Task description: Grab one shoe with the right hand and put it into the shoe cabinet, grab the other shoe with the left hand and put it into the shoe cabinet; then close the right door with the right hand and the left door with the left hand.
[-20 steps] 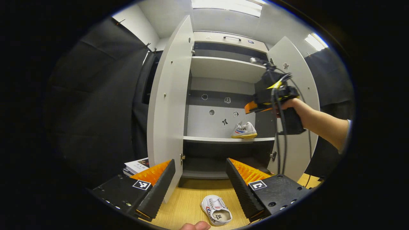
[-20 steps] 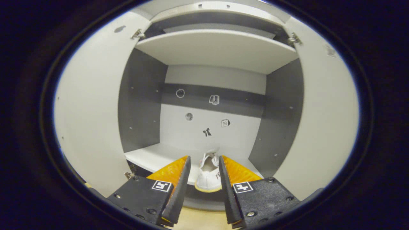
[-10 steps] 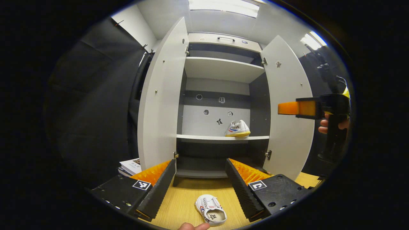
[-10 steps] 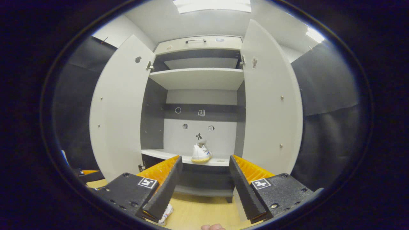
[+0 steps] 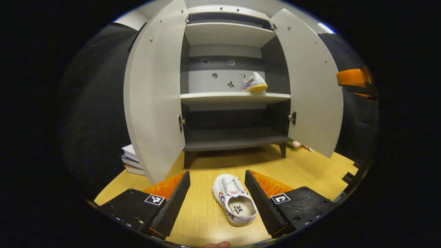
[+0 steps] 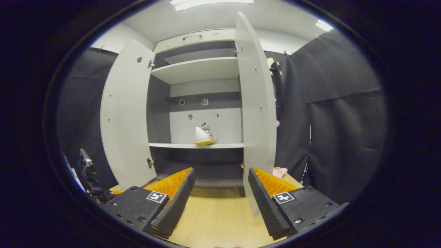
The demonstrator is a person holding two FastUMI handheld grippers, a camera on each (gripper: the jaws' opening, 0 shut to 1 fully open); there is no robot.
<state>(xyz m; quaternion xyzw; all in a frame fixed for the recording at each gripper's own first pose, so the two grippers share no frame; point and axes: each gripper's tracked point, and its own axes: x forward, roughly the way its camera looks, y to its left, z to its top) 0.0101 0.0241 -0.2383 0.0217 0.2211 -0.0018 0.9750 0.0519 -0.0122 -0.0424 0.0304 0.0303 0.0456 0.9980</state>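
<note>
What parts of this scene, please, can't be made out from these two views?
- Small stickers on the cabinet's back wall, left gripper view: too small to identify.
- Stack of books, same view: partly hidden by the left door.
- Pink item on the floor, right gripper view: partly behind the right door, unidentifiable.

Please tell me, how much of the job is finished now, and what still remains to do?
Done: one white shoe sits on the cabinet's middle shelf.
In hand: the open left claw is low over the floor, with the second shoe between its fingers, not yet gripped. The right claw is open and empty.
Left: shelve that shoe, then close the right door and left door, both wide open.
</note>
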